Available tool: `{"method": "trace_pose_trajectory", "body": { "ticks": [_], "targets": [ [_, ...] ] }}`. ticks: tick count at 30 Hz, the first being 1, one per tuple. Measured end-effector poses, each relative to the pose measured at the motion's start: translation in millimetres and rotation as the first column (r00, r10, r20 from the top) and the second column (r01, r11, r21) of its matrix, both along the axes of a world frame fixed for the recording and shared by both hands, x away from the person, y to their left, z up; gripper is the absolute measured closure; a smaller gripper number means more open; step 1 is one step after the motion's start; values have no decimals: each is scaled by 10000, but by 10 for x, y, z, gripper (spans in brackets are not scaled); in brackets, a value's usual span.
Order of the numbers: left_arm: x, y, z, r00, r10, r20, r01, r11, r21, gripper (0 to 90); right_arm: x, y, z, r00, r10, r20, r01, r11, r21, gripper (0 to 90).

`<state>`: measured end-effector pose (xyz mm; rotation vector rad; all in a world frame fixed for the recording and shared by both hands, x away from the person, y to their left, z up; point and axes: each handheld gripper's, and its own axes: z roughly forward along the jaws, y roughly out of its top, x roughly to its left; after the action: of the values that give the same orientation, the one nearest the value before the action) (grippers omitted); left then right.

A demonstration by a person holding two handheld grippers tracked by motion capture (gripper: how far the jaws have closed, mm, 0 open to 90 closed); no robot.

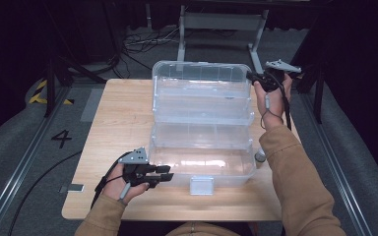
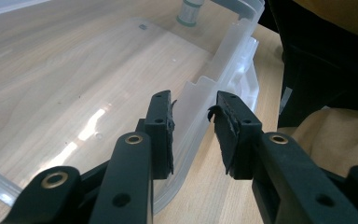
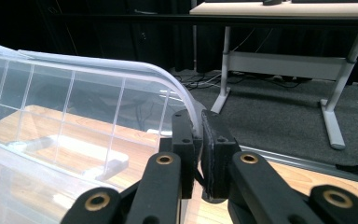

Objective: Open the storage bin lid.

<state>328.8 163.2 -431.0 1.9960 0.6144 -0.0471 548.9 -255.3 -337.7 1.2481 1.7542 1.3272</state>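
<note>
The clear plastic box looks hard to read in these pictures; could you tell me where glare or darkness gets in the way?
High view: the clear box is pale on the wooden table, the surroundings nearly black. Left gripper view: bright glare streaks on the box floor; the left gripper straddles its wall. Right gripper view: the lid reflects the room; the right gripper pinches its rim.
</note>
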Motion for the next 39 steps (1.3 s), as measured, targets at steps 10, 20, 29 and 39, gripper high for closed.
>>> {"method": "trace_pose_trajectory", "body": {
  "ticks": [10, 20, 29, 39],
  "targets": [
    [4, 0, 3, 10000, 2, -93, -2, 10000, -16, 680, 93, -18, -64, 9998, 161, -117, -159, 9998, 142, 851],
    [10, 6, 3, 9999, 28, -149, -29, 10000, -66, 681, 207, -28, -128, 9986, 260, -470, -248, 9993, 270, 850],
    [18, 9, 4, 9998, -27, -207, 25, 10000, -82, 686, 273, -33, -185, 9974, 273, -663, -249, 9990, 365, 848],
    [20, 10, 6, 9997, -29, -258, 27, 10000, -67, 687, 333, -32, -230, 9953, 277, -925, -241, 9989, 399, 846]
  ]
}}
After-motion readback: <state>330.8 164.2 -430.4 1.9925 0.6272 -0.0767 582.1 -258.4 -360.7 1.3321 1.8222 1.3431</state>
